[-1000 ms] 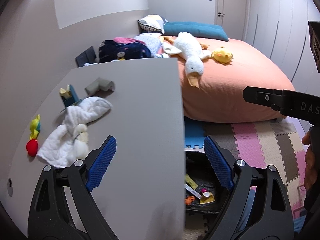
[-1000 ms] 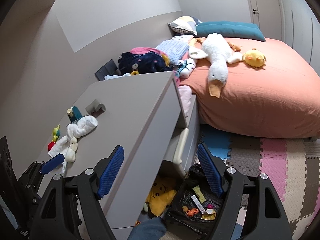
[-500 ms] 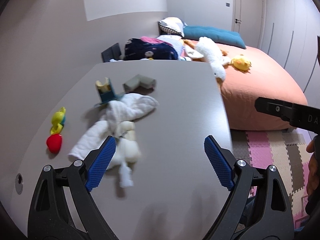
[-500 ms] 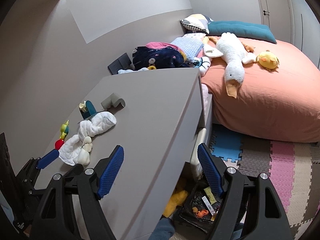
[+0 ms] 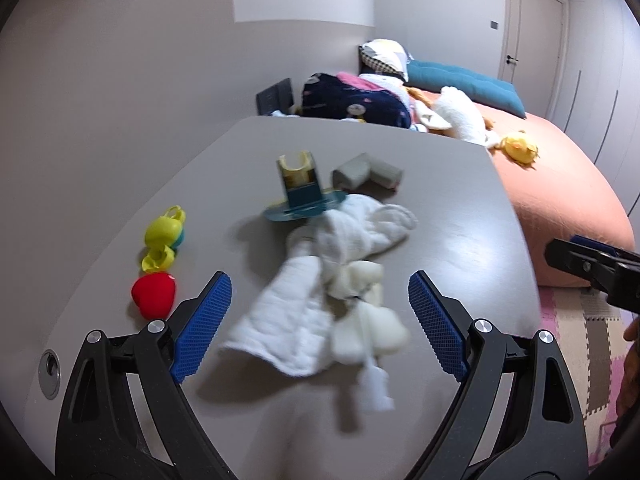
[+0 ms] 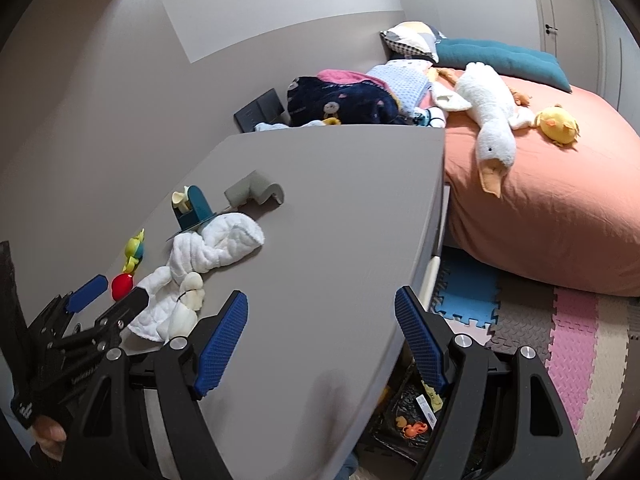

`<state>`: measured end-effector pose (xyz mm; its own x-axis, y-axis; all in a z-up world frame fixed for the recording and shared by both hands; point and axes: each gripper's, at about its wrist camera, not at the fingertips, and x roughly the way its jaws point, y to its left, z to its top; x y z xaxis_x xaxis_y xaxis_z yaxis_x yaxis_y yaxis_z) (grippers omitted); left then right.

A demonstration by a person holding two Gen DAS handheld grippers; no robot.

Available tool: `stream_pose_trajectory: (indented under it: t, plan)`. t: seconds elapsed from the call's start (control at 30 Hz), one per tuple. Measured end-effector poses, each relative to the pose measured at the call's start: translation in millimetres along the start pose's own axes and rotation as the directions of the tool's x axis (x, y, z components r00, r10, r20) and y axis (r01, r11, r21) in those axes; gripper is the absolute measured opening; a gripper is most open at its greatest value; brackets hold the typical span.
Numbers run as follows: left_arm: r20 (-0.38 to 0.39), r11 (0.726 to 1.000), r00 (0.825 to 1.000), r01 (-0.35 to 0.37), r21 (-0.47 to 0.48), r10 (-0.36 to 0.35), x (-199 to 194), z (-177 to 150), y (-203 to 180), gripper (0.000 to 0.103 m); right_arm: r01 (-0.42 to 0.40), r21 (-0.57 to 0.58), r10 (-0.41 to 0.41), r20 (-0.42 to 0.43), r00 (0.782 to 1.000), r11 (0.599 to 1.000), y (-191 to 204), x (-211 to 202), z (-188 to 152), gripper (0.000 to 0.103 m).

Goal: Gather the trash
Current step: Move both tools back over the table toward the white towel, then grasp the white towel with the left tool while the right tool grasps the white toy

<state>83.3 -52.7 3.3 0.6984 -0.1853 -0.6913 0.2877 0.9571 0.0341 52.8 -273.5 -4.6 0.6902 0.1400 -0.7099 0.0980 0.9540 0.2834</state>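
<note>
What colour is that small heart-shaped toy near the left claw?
Red. The heart-shaped toy shows best in the left wrist view, just beyond the left claw.

Soft even indoor light, fisheye-curved dark corners, motion blur in left wrist view.

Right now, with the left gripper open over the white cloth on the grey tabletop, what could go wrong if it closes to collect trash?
1. The white cloth is tangled with a cream plush toy; the left gripper may lift both together.
2. The teal stand rests at the cloth's far end and could tip if the cloth is dragged.
3. The red toy lies close to the left finger and might be knocked.
</note>
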Motion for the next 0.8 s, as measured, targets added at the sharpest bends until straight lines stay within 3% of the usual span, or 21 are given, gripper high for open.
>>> stream_pose_trajectory:
  t: [0.4, 0.6, 0.77, 0.8]
  plan:
    - [-0.087, 1.0, 0.996, 0.002, -0.019, -0.003, 50.6, 4.7, 30.0, 0.08, -0.007, -0.018, 0.007, -0.03, 1.0, 1.0, 19.5, 30.1, 1.5, 0.077]
    - [-0.125, 0.999, 0.992, 0.022, -0.033, -0.026, 65.4, 1.2, 34.4, 0.071, -0.026, -0.028, 0.025, -0.034, 0.999, 0.999, 30.0, 37.5, 2.2, 0.077]
    - [-0.146, 0.999, 0.989, 0.027, -0.018, -0.029, 72.1, -5.1, 30.9, 0.033, -0.029, -0.039, 0.027, -0.042, 0.999, 0.999, 35.9, 40.5, -1.0, 0.077]
    - [-0.147, 0.999, 0.989, 0.026, -0.019, -0.029, 73.2, -6.2, 30.7, 0.031, -0.032, -0.04, 0.03, -0.045, 0.999, 0.999, 36.7, 41.2, -1.9, 0.077]
